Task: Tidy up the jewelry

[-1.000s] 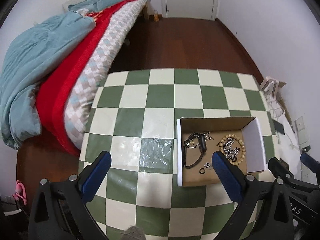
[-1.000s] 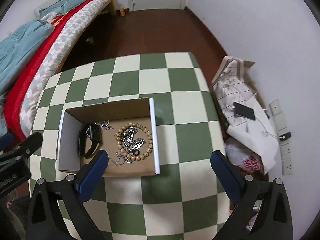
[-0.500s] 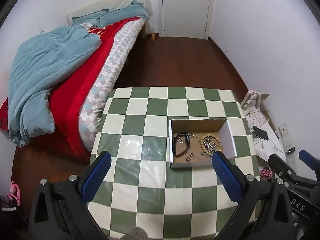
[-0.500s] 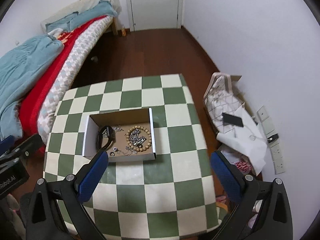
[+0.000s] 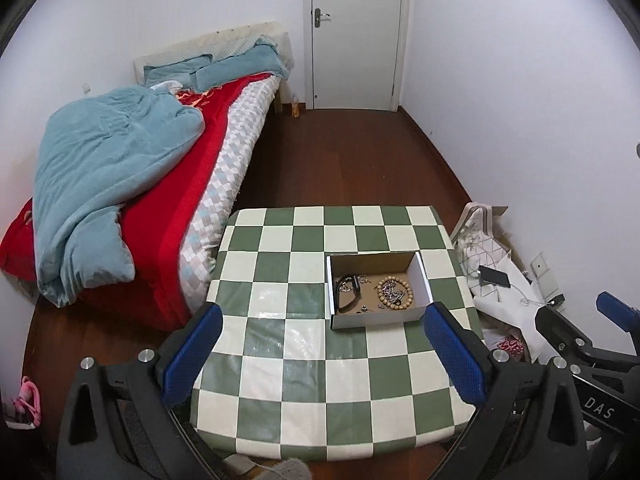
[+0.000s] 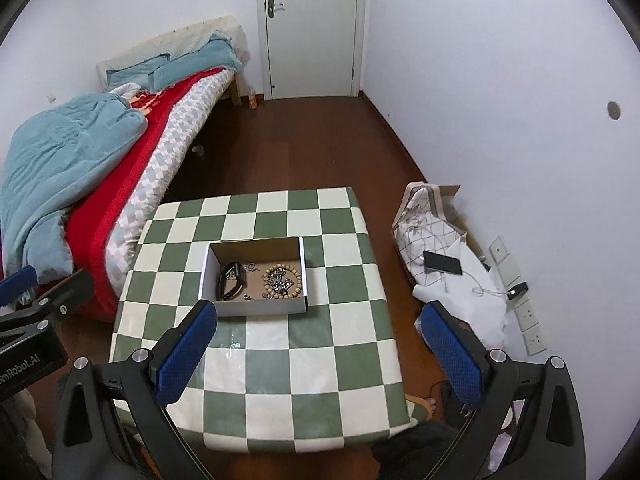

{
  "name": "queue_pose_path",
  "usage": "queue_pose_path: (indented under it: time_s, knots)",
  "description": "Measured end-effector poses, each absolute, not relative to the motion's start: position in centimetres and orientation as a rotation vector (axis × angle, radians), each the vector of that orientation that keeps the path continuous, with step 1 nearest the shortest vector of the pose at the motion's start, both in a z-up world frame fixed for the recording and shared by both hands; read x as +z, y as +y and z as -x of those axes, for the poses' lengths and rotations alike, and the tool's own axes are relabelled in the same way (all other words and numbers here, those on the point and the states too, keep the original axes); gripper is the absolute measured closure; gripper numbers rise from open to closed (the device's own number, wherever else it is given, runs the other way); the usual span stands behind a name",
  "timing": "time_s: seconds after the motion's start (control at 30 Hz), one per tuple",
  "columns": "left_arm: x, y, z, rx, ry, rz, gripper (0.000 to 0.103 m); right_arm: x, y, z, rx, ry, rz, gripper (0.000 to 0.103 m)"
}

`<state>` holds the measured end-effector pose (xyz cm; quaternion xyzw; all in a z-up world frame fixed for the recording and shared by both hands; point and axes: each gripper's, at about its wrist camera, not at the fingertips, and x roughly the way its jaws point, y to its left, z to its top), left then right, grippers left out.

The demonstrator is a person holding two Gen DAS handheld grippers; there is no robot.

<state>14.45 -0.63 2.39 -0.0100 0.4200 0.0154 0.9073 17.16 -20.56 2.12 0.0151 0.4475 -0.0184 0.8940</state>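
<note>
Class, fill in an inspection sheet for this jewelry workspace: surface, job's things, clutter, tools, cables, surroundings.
Surface: checkered table, bare apart from the box.
Job's things: cardboard box holds a black band, bead bracelet, silver chains.
Clutter: nothing seen on the table.
Tools: left tool open, empty; right tool open, empty; both above the table's near side.
Cables: white cable on the floor, from phone to the wall.
Surroundings: bed, door, bag.

one box (image 5: 376, 318), one bead bracelet (image 5: 395, 289) — one watch (image 5: 347, 293)
</note>
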Motion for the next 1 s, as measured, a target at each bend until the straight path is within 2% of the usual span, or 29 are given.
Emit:
queue_pose_path:
  time_s: [0.23,0.53,1.0]
  knots:
    - [4.4,-0.6,-12.4,0.019,0.848,0.034,0.0,6.1,-20.7,-14.1,-0.029,0.879,-0.028,0.0]
    - [5.0,-0.8,-12.2,0.031,0.866,0.029,0.0,8.3,-20.8,-13.6,-0.027,0.86,-0.024,0.0]
    - [5.4,-0.8,-14.1,0.073,0.875,0.037,0.0,7.7,-20.8,-16.6,-0.042,0.881,-0.023,0.0]
